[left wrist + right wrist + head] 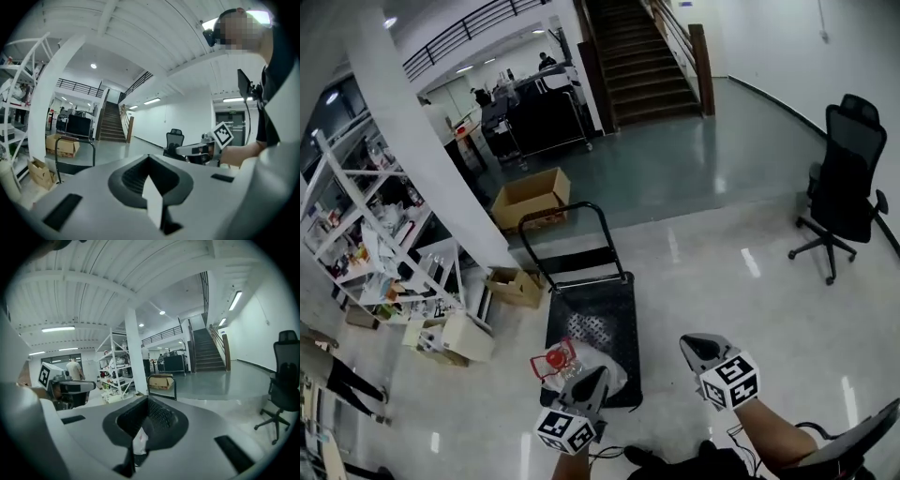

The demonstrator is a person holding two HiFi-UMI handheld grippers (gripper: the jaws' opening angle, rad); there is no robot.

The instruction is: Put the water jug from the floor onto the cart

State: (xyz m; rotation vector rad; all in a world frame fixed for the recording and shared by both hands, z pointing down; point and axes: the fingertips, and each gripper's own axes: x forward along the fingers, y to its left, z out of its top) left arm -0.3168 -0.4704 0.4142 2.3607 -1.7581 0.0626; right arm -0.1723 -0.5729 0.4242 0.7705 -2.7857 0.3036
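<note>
The black flat cart (614, 309) stands in the middle of the head view, its handle (572, 220) at the far end. The clear water jug (605, 361) with a red cap and red handle (555, 359) lies at the cart's near left corner. My left gripper (597, 375) hovers right over the jug, jaws together, nothing between them. My right gripper (692, 345) is shut and empty, over the floor to the right of the cart. Both gripper views point level across the hall; the left gripper (149, 157) and right gripper (147, 399) show no jug.
A black office chair (844, 178) stands at the far right. Cardboard boxes (530, 197) and smaller boxes (516, 286) lie left of the cart beside a white pillar (422, 141) and shelving (366, 234). Stairs (642, 56) rise at the back. A person (342, 380) walks at the left.
</note>
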